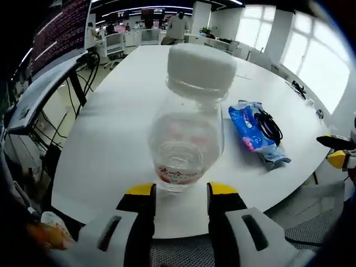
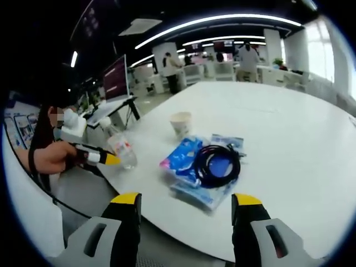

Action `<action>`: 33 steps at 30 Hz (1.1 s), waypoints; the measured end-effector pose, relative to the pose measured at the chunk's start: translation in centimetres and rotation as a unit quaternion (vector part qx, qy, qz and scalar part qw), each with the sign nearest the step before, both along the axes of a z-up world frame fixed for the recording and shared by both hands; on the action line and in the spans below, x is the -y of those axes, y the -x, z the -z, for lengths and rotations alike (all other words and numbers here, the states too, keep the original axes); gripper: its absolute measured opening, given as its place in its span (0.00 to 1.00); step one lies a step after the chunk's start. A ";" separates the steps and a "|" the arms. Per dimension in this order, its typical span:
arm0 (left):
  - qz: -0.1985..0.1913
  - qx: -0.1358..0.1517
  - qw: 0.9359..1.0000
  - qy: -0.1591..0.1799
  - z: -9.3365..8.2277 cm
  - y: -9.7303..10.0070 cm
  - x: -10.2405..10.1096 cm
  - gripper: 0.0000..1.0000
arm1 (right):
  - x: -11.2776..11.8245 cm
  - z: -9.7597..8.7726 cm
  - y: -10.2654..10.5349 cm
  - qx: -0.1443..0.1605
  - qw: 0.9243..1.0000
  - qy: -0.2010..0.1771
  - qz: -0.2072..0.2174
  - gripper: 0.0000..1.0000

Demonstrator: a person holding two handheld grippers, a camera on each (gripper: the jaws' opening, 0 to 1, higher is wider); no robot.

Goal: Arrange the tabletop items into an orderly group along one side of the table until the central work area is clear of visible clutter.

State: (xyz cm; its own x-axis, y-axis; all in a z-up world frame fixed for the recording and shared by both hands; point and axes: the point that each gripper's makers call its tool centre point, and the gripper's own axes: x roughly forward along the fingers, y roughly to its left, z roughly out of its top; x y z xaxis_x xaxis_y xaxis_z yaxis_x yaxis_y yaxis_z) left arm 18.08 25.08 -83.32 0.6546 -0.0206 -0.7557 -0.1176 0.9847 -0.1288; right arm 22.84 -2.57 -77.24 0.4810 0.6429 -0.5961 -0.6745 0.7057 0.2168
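On the white bench (image 1: 105, 139), a clear bottle (image 1: 186, 133) is clasped by the left hand-held gripper (image 1: 181, 190); the right hand-held gripper (image 2: 186, 199) is spread wide before a blue packet (image 2: 192, 167).

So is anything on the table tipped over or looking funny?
Yes. The clear bottle with the white cap is tilted, not standing, with the left gripper closed on its base at the table's edge. A black cable lies coiled on the blue wipes pack. The paper cup stands upright.
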 end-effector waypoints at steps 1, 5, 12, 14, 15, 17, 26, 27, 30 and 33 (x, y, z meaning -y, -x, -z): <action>-0.001 0.007 1.000 0.000 -0.2 -0.2 -0.2 0.36 | -0.1 0.1 0.1 -0.001 1.000 0.001 -0.002 0.67; 0.000 0.027 1.000 0.006 -0.6 -1.0 -0.3 0.40 | -0.2 0.0 0.2 -0.001 1.000 0.004 -0.009 0.67; 0.040 0.054 0.998 0.002 -1.4 -1.9 0.6 0.50 | -0.1 -0.1 0.0 0.000 1.000 0.009 -0.006 0.67; 0.049 0.055 0.997 0.001 -1.4 -2.0 0.5 0.56 | 0.1 -0.5 -0.3 0.005 1.000 0.005 0.000 0.67; 0.053 0.056 0.997 0.001 -1.3 -2.1 0.6 0.57 | 0.2 -0.6 -0.4 0.006 1.000 0.003 0.003 0.67; 0.059 0.059 0.997 -0.001 -1.4 -2.3 0.6 0.58 | 0.4 -0.8 -0.6 0.005 1.000 -0.002 0.012 0.67; 0.093 0.078 0.993 -0.006 -1.8 -3.8 0.8 0.43 | 1.6 -0.6 -0.8 0.002 1.000 0.001 0.022 0.67; 0.085 0.066 0.994 -0.024 -1.4 -3.7 0.0 0.41 | 1.7 -0.6 -0.9 0.002 1.000 0.001 0.024 0.67; 0.084 0.077 0.993 0.001 -0.9 -4.6 0.5 0.40 | 1.9 -0.7 -1.1 0.004 1.000 0.003 0.027 0.67; 0.084 0.076 0.993 -0.008 -1.2 -4.9 0.9 0.40 | 2.3 -0.8 -1.4 0.005 0.999 0.003 0.035 0.67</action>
State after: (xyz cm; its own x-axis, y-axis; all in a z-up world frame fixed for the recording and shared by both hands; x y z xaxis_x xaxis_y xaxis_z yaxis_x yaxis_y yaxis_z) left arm 22.98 24.22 -82.13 0.7498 -0.1279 -0.6491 0.0686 0.9909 -0.1160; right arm 24.21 -4.83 -76.43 0.5304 0.6041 -0.5948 -0.6258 0.7523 0.2061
